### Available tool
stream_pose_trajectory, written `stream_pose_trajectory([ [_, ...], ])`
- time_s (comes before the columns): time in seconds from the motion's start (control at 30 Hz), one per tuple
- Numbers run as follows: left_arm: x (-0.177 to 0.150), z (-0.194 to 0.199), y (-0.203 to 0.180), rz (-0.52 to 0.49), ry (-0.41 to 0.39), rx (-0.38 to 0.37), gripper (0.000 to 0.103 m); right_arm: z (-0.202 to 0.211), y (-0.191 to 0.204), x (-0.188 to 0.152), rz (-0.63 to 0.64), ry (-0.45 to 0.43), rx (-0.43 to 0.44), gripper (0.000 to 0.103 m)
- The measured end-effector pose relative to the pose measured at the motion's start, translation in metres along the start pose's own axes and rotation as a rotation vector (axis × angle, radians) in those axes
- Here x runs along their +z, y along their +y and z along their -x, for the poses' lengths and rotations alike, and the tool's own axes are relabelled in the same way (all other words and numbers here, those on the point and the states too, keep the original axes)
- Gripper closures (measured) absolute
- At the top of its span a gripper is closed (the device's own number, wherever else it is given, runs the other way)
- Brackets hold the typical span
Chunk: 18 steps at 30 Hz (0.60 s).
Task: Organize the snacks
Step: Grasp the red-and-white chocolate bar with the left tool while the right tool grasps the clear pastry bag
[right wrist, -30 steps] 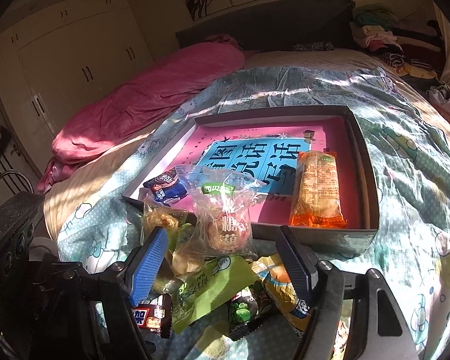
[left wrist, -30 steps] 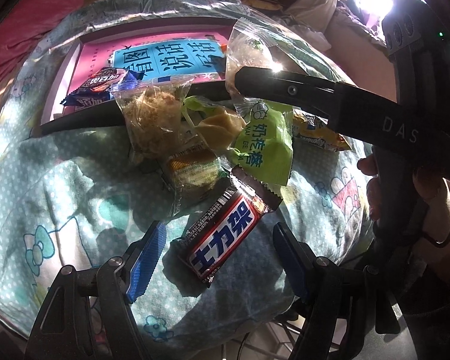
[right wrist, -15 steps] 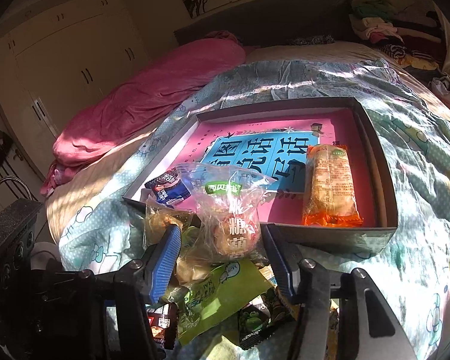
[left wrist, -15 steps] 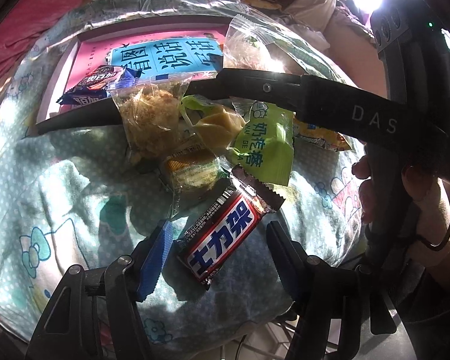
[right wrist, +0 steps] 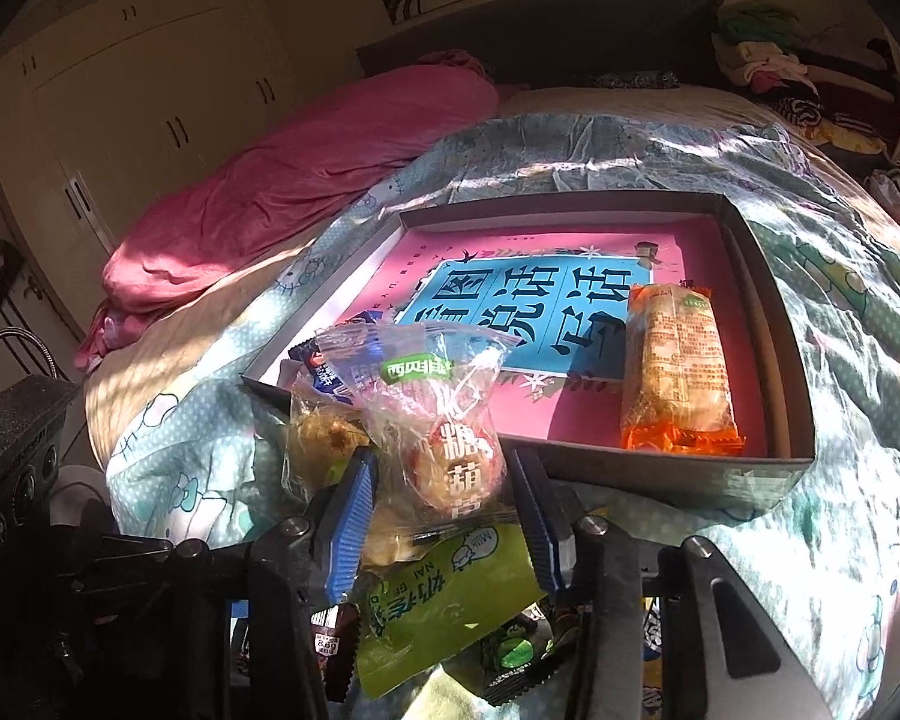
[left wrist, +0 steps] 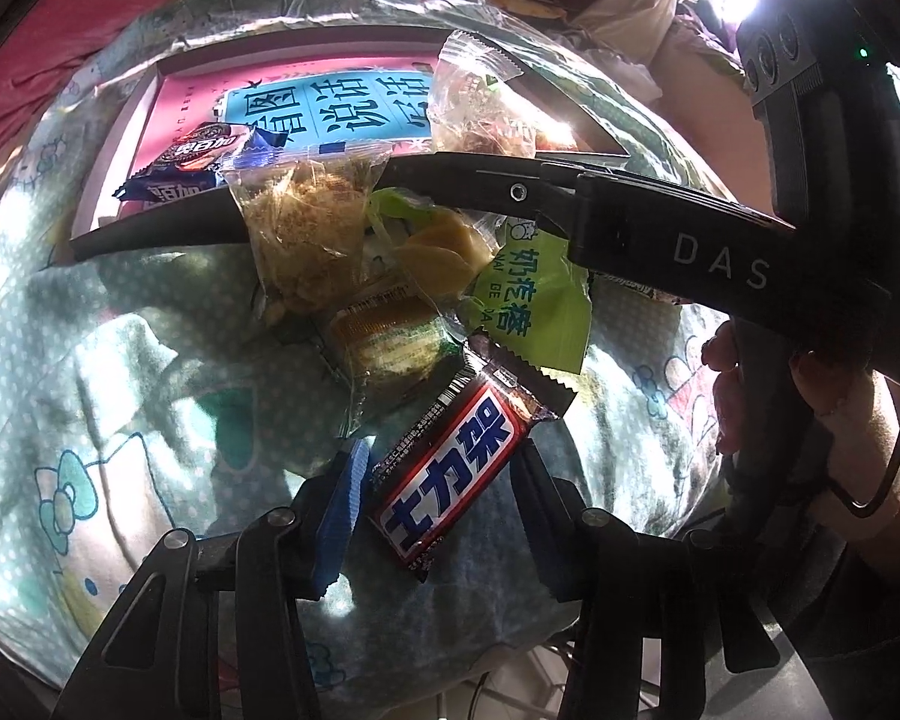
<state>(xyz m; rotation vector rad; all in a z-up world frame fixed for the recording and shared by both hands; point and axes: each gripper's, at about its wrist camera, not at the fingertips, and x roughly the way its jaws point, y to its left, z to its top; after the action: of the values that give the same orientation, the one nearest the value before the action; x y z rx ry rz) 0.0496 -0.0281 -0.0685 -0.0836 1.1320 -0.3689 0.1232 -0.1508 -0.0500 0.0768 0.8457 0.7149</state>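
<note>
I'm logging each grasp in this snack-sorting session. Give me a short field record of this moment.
surface: bed with patterned quilt
tray: box, holds orange packet and blue snack pack
left claw: has just been closing around the chocolate bar
right claw: has just been closing around the clear candy bag
loose pile: green pouch, other wrapped snacks

My left wrist camera looks steeply down, very near the snack pile (left wrist: 414, 276) on the bed (left wrist: 90, 372), box (left wrist: 150, 210) at 12 o'clock. My right wrist camera looks less steeply over the same pile (right wrist: 426, 420), the box (right wrist: 660, 468) at 1 o'clock.
</note>
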Motion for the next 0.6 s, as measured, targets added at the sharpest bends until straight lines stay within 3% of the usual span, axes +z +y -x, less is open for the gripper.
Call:
stream_pose_trajectory([
  [0.6, -0.002, 0.012, -0.01, -0.024, -0.022, -0.045, 0.071, 0.023, -0.012, 0.007, -0.039, -0.059, 0.047, 0.057],
])
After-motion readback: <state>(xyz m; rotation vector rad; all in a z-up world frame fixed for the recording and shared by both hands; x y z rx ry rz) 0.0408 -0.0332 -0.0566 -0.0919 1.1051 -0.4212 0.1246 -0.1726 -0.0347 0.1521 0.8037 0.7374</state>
